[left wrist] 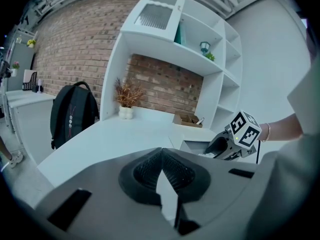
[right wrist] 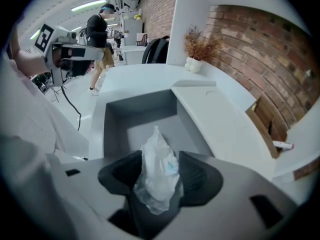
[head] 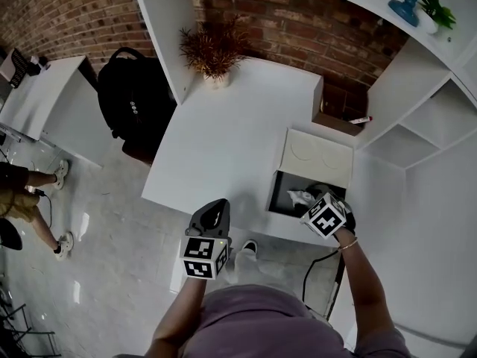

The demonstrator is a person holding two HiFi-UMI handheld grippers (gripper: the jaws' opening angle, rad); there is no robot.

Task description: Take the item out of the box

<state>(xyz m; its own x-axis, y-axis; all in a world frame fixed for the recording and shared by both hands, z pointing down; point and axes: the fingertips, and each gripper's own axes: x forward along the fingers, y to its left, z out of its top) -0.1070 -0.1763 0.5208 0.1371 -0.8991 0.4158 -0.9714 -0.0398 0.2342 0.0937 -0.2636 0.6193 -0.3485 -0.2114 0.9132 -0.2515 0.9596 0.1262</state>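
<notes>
Plastic packet: clear crinkled plastic packet [right wrist: 157, 171] with a small blue mark, upright between my right jaws, within the open mouth of the box.
Right gripper [right wrist: 159, 156]: clamped on the packet, both black ribbed pads against its sides, jaws standing wide.
Left gripper [left wrist: 161, 156]: jaws together, nothing between them; held off the desk's near edge, well apart from the box.
Box: grey square box [right wrist: 115, 114], open, at the desk's near right edge; I see no other contents in it.
Lid: white flat lid [right wrist: 215, 114] lying at the box's far side, touching it.
Desk: white desk top [head: 216, 140].
Beyond the lid: brown cardboard tray [head: 335, 121] by the shelf unit.
Far corner: dried brown plant in a white pot [head: 215, 54].
Left of desk: black backpack [head: 134, 99].
Behind: red brick wall [head: 298, 21].
</notes>
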